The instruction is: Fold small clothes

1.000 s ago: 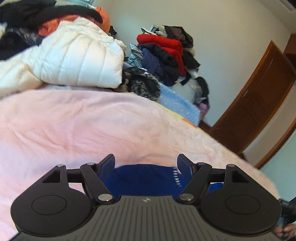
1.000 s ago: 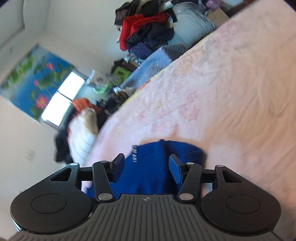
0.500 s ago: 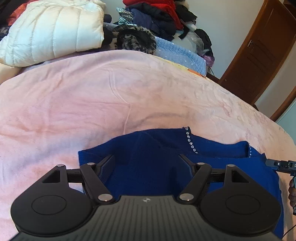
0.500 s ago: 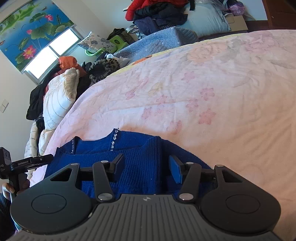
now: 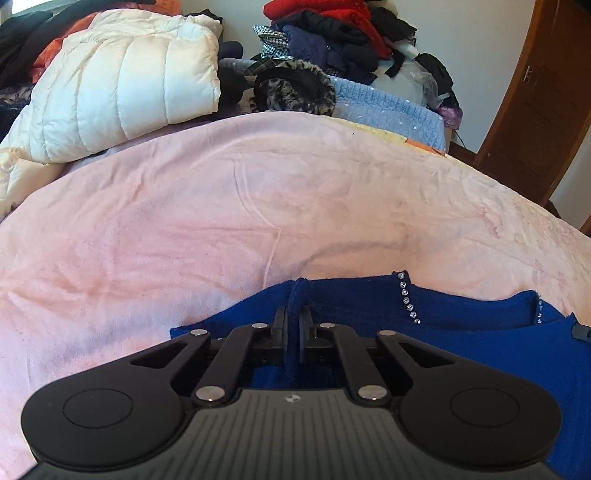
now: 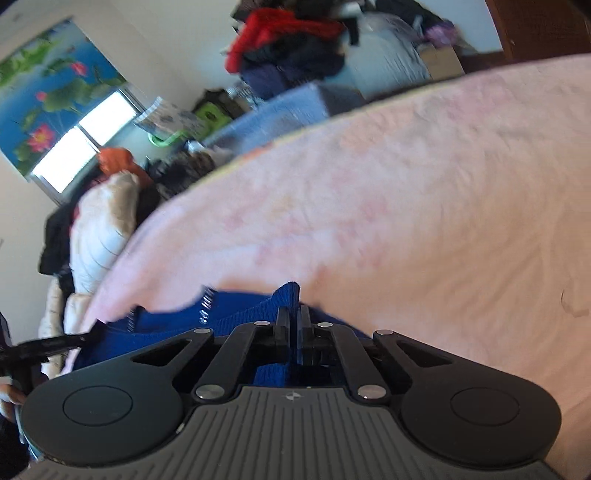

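The left wrist view sits low over the near edge of the pink-sheeted bed [image 5: 258, 206], level, looking along the black left gripper [image 5: 291, 321] toward the far wall, with the brown wooden door [image 5: 535, 110] at its right. The right wrist view is equally low and close but rolled to one side and blurred, looking along the black right gripper [image 6: 294, 321] toward the bright window [image 6: 85, 144]. Both take in the blue knitted garment [image 5: 461, 332] [image 6: 236, 317], the white quilted jacket [image 5: 129, 81] [image 6: 99, 229] and the red-topped heap of clothes [image 5: 332, 26] [image 6: 288, 37].

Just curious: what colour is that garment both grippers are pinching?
Deep blue sweater, with a row of small silvery studs; clearest in the left wrist view.
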`<state>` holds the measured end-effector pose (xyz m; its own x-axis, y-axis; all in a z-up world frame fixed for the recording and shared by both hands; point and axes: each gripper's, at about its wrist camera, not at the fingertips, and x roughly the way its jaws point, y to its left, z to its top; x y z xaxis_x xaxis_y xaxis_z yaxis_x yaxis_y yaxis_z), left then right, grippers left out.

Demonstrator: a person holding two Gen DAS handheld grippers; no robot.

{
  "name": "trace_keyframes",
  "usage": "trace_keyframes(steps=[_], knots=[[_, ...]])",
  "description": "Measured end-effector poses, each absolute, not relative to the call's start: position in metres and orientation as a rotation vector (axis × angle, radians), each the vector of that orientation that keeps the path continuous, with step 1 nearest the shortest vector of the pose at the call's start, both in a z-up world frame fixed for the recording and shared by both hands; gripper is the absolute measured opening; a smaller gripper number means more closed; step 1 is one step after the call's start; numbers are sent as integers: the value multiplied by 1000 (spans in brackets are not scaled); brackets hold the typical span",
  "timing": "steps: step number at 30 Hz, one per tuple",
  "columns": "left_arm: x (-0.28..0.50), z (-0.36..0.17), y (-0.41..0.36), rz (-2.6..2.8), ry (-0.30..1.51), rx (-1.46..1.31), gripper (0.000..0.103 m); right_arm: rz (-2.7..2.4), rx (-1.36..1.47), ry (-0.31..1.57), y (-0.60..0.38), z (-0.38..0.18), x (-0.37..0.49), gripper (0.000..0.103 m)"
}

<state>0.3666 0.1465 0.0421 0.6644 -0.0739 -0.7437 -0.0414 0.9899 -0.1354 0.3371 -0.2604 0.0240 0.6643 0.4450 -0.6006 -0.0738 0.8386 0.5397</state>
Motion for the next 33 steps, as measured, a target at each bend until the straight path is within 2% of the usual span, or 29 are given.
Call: trace_keyframes(steps=[5,9,11,13,16,19,21,24,25,27,33], knots=[[360,63,148,-22,730,-170,5,346,555,707,-259,38,330,7],[390,30,145,69,857,-136,4,264,533,775,-258,19,350,6],[382,28,133,86,810,-64,4,254,536,759,-253,13,347,7],[372,31,127,76,776,-26,5,242,559,752,-253,15,342,23],[345,48,123,82,707,13,7,233,517,724,-253,29,323,34],[306,61,117,36,612,-25,9,263,370,657,-240,52,290,34],[288,55,100,-17,628,5,10,323,285,645,-223,59,268,34],[277,26,66,-58,695,152,9,390,115,712,-185,51,246,35],[273,20,60,-43,660,206,9,402,43,729,-174,45,240,40],[272,12,55,-42,628,284,9,400,-77,735,-161,34,228,39],[282,3,47,69,606,368,9,397,-20,736,-171,33,226,39]])
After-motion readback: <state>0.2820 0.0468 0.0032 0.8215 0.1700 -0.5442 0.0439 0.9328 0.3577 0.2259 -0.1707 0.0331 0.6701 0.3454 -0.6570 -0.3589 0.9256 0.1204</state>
